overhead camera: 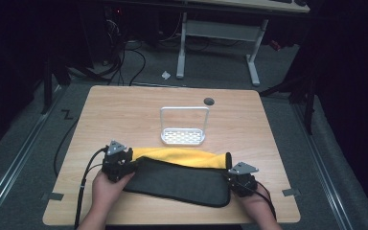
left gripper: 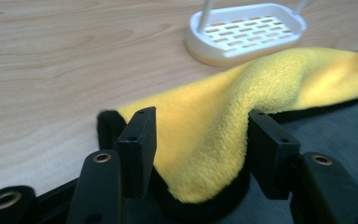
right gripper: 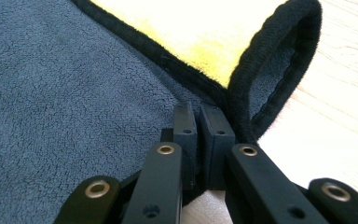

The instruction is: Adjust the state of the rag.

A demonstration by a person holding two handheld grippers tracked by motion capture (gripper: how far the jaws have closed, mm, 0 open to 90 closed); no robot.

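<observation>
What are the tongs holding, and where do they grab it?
The right tongs pinch the towel at its black-edged right corner. The left tongs stand open around its yellow left fold, not gripping.

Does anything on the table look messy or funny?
Only the towel: it is folded unevenly, so its yellow side sticks out past the grey layer along the far edge. The white rack stands upright and tidy behind it.

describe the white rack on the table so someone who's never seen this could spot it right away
Start at the wooden table and look to its middle, just behind the folded yellow-and-grey towel. There sits the rack: a small white oval tray with slotted holes and a tall wire hoop arching over it. It is the only white, rigid thing on the table.
</observation>
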